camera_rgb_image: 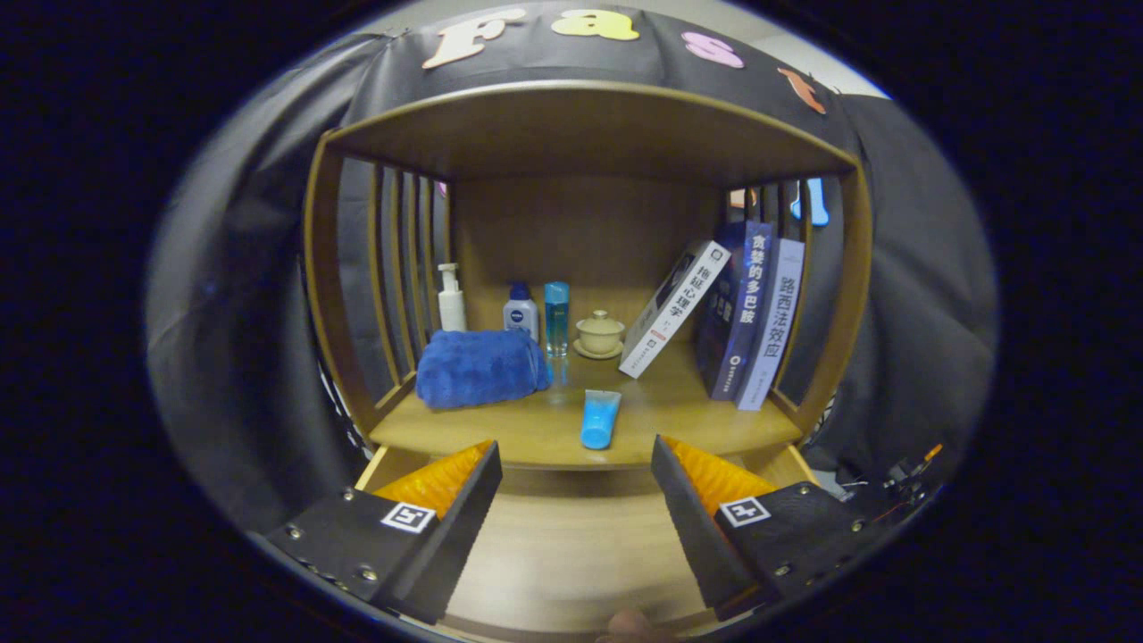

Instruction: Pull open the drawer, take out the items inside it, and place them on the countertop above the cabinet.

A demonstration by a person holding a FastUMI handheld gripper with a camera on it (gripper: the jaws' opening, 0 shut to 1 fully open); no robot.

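Hand-held gripper (576,487) agape — over drawer (571,554)

Light brown wooden countertop (536,429) as landmark: a bright blue tube (600,418) near its front edge; a deep blue folded towel (482,368) to the left; behind it, a white pump bottle (451,299), a translucent blue bottle (556,317), a beige lidded cup (599,335).

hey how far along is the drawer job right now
Looks nearly done. The drawer is pulled open below the fingers, and the part that shows holds nothing. A blue tube lies on the countertop near its front edge, just ahead of the fingers. The gripper is open and holds nothing. Left, probably, only checking the hidden part of the drawer.
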